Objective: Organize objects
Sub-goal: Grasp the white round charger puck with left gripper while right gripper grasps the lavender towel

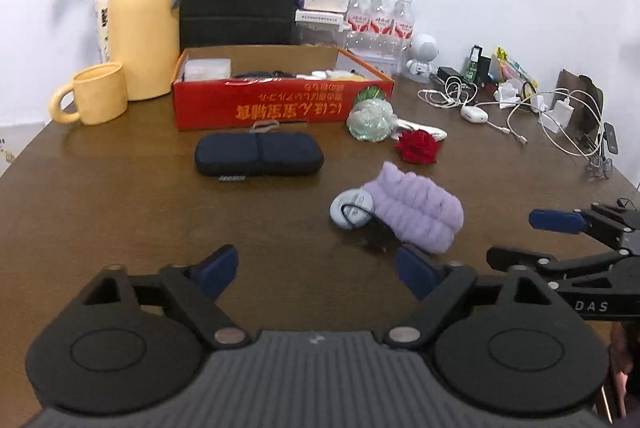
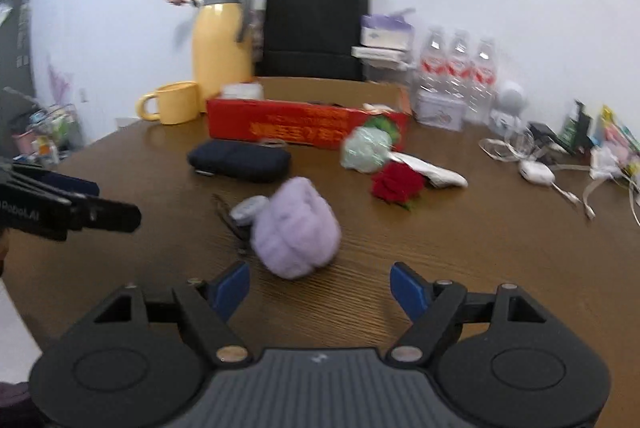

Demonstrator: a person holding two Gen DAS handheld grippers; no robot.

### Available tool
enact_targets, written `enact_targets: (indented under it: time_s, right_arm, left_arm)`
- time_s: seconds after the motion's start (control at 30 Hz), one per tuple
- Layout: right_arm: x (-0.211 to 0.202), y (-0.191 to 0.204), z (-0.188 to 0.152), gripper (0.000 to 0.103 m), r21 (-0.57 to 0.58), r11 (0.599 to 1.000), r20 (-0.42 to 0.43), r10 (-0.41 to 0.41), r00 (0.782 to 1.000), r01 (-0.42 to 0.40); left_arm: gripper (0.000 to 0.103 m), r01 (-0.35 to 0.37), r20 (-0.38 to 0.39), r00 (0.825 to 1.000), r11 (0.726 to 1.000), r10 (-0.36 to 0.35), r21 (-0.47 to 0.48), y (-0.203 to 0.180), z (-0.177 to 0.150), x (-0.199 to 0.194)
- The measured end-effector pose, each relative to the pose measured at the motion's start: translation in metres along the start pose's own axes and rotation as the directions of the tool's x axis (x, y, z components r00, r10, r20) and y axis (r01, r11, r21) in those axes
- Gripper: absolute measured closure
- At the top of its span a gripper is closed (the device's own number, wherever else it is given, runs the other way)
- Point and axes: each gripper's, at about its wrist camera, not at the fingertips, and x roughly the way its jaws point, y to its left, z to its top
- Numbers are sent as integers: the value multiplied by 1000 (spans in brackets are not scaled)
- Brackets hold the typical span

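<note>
right gripper (image 1: pixel 560 228) body: "DAS" | left gripper (image 2: pixel 100 212) body: "RoboLAI", blurred | red box (image 1: pixel 280 108): upside-down yellow characters, unreadable

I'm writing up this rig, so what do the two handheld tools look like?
Both match. The left tool and right tool have blue fingertip pads on black linkage arms, round black side discs and a ribbed grey centre body. White lettering marks their sides.

The table (image 1: pixel 120 196) was dark brown with wood grain. The open box (image 1: pixel 280 104) was red with orange lettering. The zip case (image 1: pixel 258 153) was navy, the fluffy headband (image 1: pixel 416 206) lilac, the fabric rose (image 1: pixel 418 146) crimson. The jug (image 1: pixel 142 20) and mug (image 1: pixel 98 93) were pale yellow. Both grippers carried blue fingertips (image 1: pixel 218 270) on black frames.
</note>
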Motion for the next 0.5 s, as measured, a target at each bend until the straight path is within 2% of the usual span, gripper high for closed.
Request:
enact_targets:
  time_s: [0.13, 0.23, 0.3, 0.43, 0.5]
  right_arm:
    - [6, -6, 9, 27, 32, 999, 39, 17, 999, -19]
    - [16, -5, 17, 28, 7, 999, 49, 31, 998, -31]
    - [23, -5, 21, 29, -3, 999, 45, 35, 998, -34]
    - [46, -9, 26, 32, 30, 996, 15, 81, 997, -82]
    - [59, -8, 24, 36, 44, 992, -3, 119, 993, -118]
  left_arm:
    - [31, 8, 25, 1000, 1000, -9, 24, -8, 6, 18]
    - [33, 33, 49, 998, 999, -34, 18, -10, 20, 34]
    - [33, 58, 46, 997, 997, -60, 49, -14, 26, 48]
    - [39, 34, -27, 999, 994, -31, 99, -20, 26, 86]
    - [48, 7, -59, 998, 995, -1, 103, -18, 20, 99]
